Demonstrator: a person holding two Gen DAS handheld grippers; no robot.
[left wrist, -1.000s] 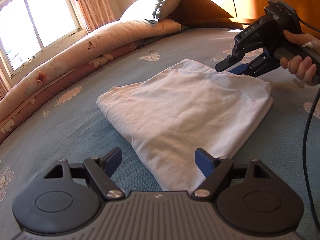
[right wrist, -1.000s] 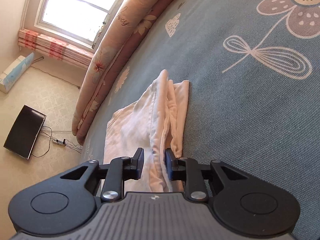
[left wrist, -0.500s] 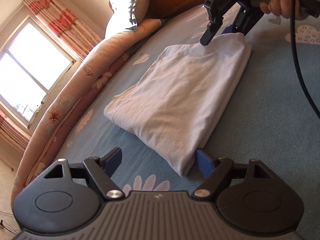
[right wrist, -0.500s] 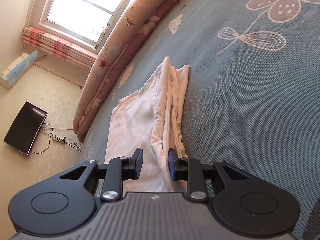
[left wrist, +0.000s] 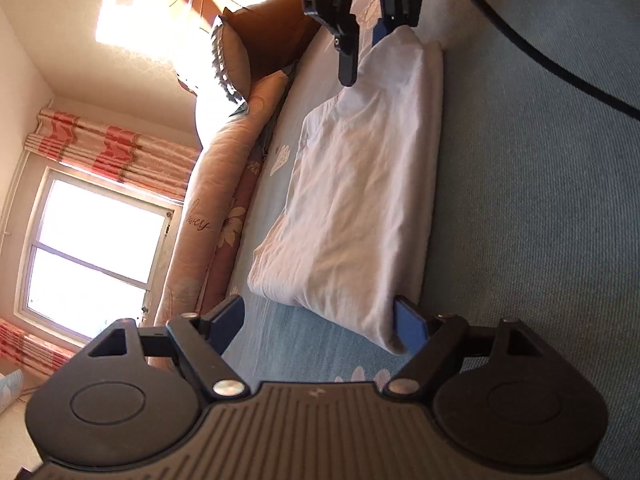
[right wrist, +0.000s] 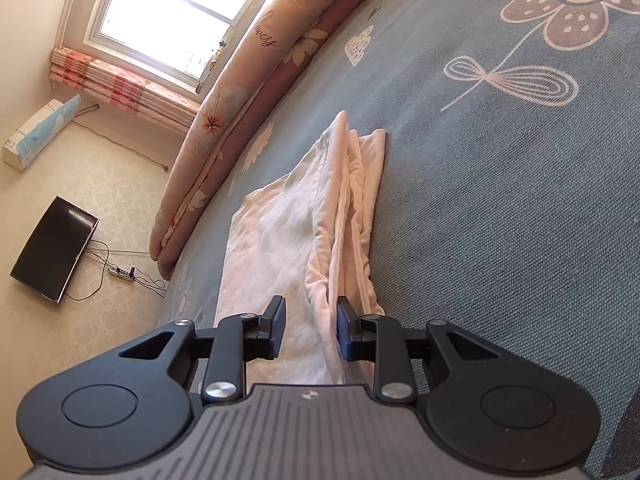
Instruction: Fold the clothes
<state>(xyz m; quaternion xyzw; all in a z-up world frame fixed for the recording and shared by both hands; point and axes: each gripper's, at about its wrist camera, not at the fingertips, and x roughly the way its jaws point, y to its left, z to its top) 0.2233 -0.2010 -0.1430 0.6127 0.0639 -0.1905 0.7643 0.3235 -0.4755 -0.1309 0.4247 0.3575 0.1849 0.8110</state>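
Observation:
A folded white cloth (left wrist: pixel 360 200) lies on the blue flowered bedsheet (left wrist: pixel 540 220). My left gripper (left wrist: pixel 318 322) is open wide at the cloth's near end. The near corner lies between its fingers and rests against the right-hand finger (left wrist: pixel 408 324). At the far end, my right gripper (left wrist: pixel 362 46) has the cloth's corner peaked up between its fingers. In the right wrist view, the right gripper (right wrist: pixel 311 326) stands narrowly parted, with the thick layered edge of the cloth (right wrist: pixel 340 216) running in between its pads.
A rolled pink flowered quilt (left wrist: pixel 216 208) lines the bed's window side, with a pillow (left wrist: pixel 232 60) at the head. A black cable (left wrist: pixel 540 56) crosses the sheet. Beyond the bed edge, a black screen (right wrist: pixel 56 248) and a power strip (right wrist: pixel 122 274) lie on the floor.
My left gripper has rolled and come in low to the cloth's near corner, which now sits between its open fingers. The right gripper has kept its place on the far corner.

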